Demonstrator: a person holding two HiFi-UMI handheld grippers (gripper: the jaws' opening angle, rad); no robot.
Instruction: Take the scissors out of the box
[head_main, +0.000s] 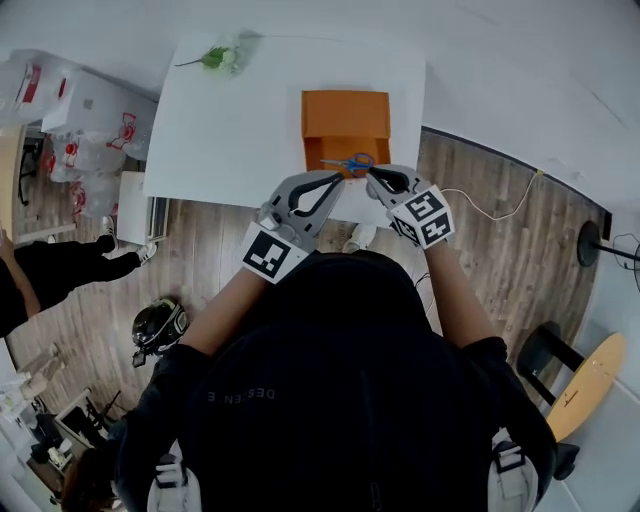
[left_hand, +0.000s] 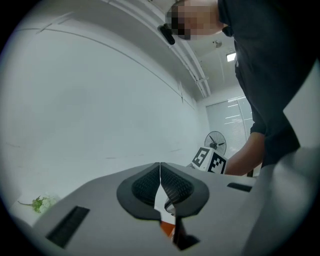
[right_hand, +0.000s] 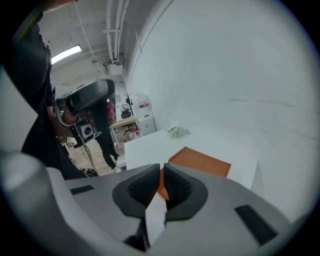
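An orange box (head_main: 345, 115) lies open on the white table (head_main: 230, 130), near its front edge. Blue-handled scissors (head_main: 352, 162) lie in the box's near part, blades pointing left. My left gripper (head_main: 338, 179) hovers at the box's front left corner with its pads touching and nothing between them; its own view shows the shut pads (left_hand: 150, 186). My right gripper (head_main: 373, 173) is just right of the scissors' handles. Its jaws stand a narrow slit apart and hold nothing, with the orange box (right_hand: 201, 161) ahead of them.
A green sprig (head_main: 218, 57) lies at the table's far left corner. Beside the table are plastic bags (head_main: 85, 150), a helmet (head_main: 158, 324) on the wooden floor, a cable (head_main: 500, 213) and a chair (head_main: 585, 385) at the right. Another person (head_main: 60, 272) stands at the left.
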